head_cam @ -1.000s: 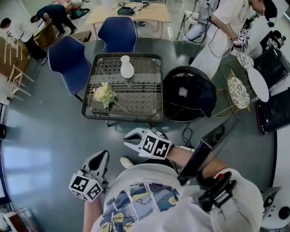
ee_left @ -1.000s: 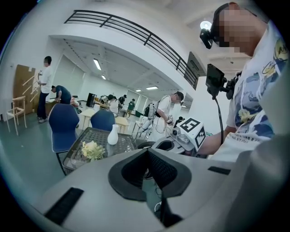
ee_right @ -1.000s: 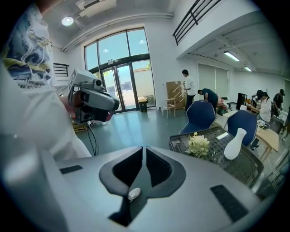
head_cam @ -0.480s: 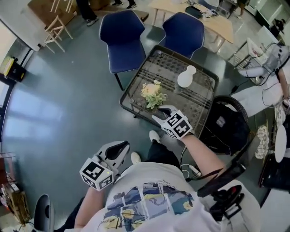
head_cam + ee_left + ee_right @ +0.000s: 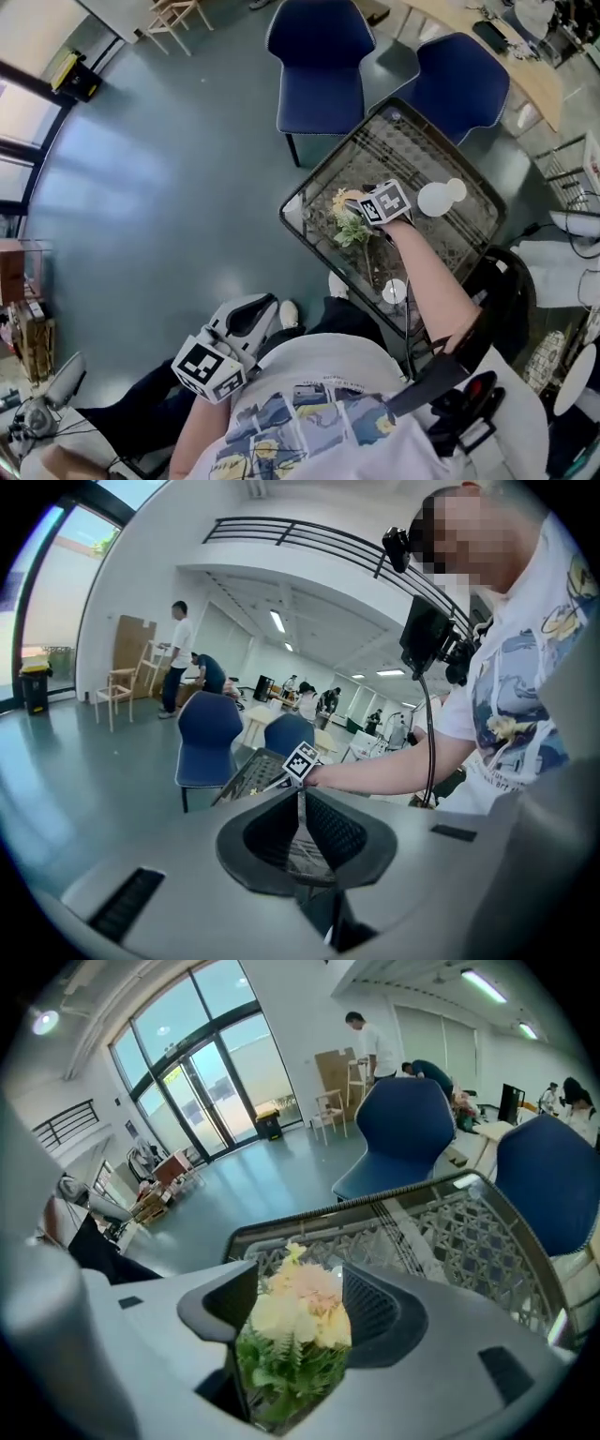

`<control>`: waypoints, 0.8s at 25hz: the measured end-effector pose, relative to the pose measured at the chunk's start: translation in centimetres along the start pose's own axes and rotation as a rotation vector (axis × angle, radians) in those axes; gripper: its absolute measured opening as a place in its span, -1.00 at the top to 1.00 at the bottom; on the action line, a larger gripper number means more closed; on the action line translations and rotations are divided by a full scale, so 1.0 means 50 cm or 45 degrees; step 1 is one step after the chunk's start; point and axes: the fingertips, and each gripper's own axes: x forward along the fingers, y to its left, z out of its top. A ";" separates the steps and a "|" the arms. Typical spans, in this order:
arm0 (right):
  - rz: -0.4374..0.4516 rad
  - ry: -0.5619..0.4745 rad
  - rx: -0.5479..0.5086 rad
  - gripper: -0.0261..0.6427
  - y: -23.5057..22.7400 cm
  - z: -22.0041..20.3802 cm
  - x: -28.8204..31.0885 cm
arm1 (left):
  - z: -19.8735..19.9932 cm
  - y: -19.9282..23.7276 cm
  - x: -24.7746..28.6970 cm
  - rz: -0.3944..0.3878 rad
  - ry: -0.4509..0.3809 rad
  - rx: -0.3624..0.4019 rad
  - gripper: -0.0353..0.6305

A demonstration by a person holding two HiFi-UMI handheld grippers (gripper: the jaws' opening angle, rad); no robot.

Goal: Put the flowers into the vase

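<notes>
A bunch of pale yellow and pink flowers point(image 5: 349, 228) with green leaves lies on the glass-topped wicker table point(image 5: 412, 150). The white vase point(image 5: 437, 198) stands upright just right of it. My right gripper point(image 5: 356, 206) hangs over the flower heads, pointing steeply down. In the right gripper view the flowers point(image 5: 295, 1321) fill the gap of the right gripper point(image 5: 300, 1283), whose jaws are opening. My left gripper point(image 5: 255, 307) is held low beside my body, far from the table. Its own view shows the left gripper point(image 5: 300, 803) shut on nothing.
Two blue chairs point(image 5: 319, 47) point(image 5: 455, 80) stand at the table's far side. A black round chair point(image 5: 506, 291) sits at its right. Open grey floor point(image 5: 159, 187) spreads to the left. Several people stand by tables in the background point(image 5: 183, 658).
My right gripper has swung out from my body over the table and down onto the flowers, and its jaws have opened. The left gripper has shifted a little near my body.
</notes>
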 end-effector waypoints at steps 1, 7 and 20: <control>0.009 0.043 -0.005 0.15 -0.012 -0.006 0.021 | 0.003 0.005 0.002 0.023 -0.003 -0.012 0.87; 0.076 0.253 0.025 0.16 -0.035 -0.056 0.103 | 0.010 0.035 -0.012 0.164 -0.016 -0.079 0.87; -0.052 -0.192 -0.140 0.73 0.048 0.104 -0.153 | 0.068 0.016 -0.038 0.065 -0.070 0.051 0.87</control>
